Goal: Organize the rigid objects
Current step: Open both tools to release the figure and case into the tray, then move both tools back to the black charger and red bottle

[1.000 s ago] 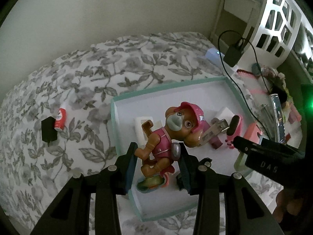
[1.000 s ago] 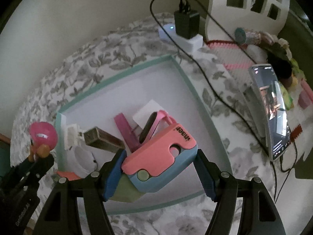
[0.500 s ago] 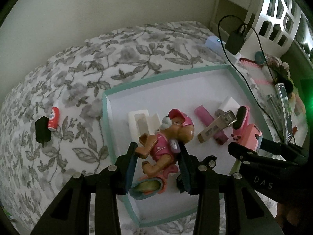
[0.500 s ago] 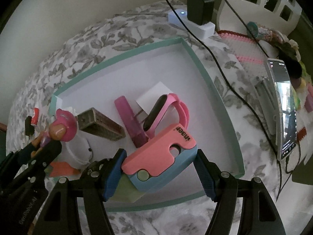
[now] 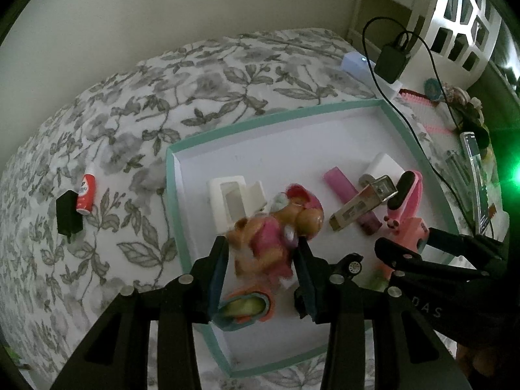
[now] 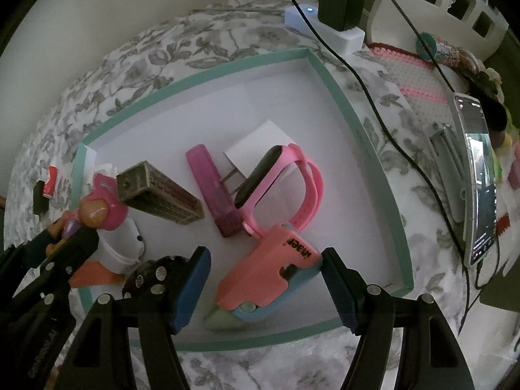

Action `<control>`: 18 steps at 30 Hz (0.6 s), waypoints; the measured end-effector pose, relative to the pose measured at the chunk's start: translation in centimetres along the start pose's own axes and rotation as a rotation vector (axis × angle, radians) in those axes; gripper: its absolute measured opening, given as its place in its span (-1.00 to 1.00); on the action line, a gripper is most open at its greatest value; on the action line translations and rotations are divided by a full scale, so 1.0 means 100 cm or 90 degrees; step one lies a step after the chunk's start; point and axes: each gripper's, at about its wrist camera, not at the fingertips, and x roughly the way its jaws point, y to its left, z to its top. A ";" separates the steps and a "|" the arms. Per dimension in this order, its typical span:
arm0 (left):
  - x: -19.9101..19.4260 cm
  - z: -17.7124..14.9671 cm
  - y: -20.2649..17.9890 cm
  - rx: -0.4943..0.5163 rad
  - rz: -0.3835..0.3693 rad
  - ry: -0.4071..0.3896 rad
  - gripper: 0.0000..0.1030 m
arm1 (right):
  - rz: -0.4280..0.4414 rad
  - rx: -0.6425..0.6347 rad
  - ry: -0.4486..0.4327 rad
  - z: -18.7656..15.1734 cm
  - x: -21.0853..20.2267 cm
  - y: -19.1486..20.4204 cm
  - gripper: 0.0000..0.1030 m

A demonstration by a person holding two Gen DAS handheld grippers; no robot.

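Observation:
A shallow white tray with a teal rim (image 5: 171,195) lies on a floral bedspread. My left gripper (image 5: 260,260) is shut on a brown toy dog in pink (image 5: 273,227), low over the tray's near left part; the toy looks blurred. My right gripper (image 6: 265,287) is open, its jaws wide around a pink, blue and green plastic toy (image 6: 269,279) that rests on the tray floor; the toy touches the right finger only. The tray (image 6: 364,130) also holds a pink watch (image 6: 279,178), a purple stick (image 6: 211,182), a patterned bar (image 6: 159,191) and a white plug (image 6: 260,143).
A red tube (image 5: 86,193) and a black block (image 5: 68,217) lie on the bedspread left of the tray. A power strip with a black charger (image 6: 338,9) and its cable sit behind the tray. A phone (image 6: 477,175) stands at the right. A white holder (image 5: 227,201) is in the tray.
My right gripper has opened and the pink, blue and green toy now rests on the tray floor. My left gripper has lowered the toy dog further into the tray.

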 end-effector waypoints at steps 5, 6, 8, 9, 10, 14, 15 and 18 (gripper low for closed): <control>-0.001 -0.001 0.000 0.001 0.002 0.002 -0.01 | -0.007 0.000 0.001 0.001 0.004 0.000 0.44; -0.001 -0.001 0.000 0.000 0.002 0.001 0.00 | -0.009 0.000 0.001 0.001 0.005 0.000 0.48; -0.002 0.000 0.001 -0.004 0.002 -0.001 0.02 | -0.010 0.001 0.001 0.001 0.005 -0.001 0.52; -0.002 0.000 0.002 -0.006 0.003 -0.002 0.03 | -0.011 0.003 -0.001 0.001 0.005 -0.001 0.52; -0.003 0.000 0.003 -0.008 0.004 -0.002 0.03 | -0.012 0.003 -0.002 0.001 0.005 -0.001 0.53; -0.004 0.001 0.006 -0.019 0.009 -0.003 0.04 | -0.014 0.001 -0.010 0.001 0.003 -0.001 0.63; -0.004 0.001 0.008 -0.022 0.011 -0.004 0.04 | -0.014 -0.001 -0.013 0.001 0.002 0.000 0.67; -0.006 0.002 0.013 -0.036 0.020 -0.008 0.30 | -0.016 -0.005 -0.019 0.001 0.000 0.000 0.72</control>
